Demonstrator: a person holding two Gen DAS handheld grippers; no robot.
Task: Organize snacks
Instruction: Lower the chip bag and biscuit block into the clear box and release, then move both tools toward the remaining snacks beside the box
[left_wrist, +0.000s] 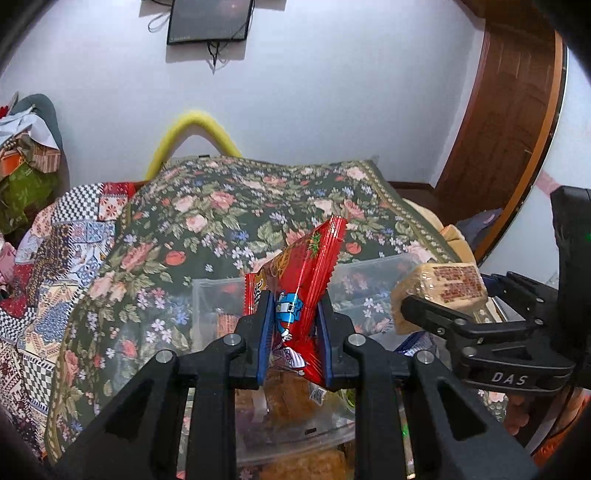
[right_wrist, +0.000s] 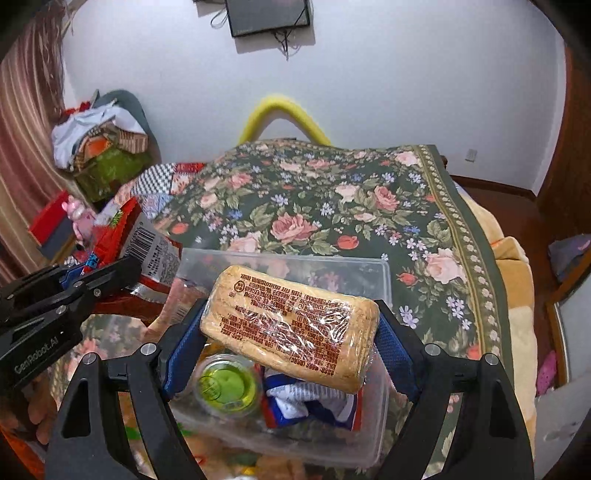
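Note:
In the left wrist view my left gripper is shut on a red snack packet, which stands up between the blue pads. Under it sits a clear plastic box with several snacks inside. My right gripper is shut on a tan wrapped biscuit block with red print, holding it by its ends above the clear box. In that box lie a green-lidded cup and a blue-and-white packet. The left gripper with the red packet shows at the left. The right gripper with the biscuit block shows at the right.
A floral cloth covers the surface under and beyond the box. A yellow curved tube rises behind it against the white wall. A heap of clothes lies at the left. A wooden door stands at the right.

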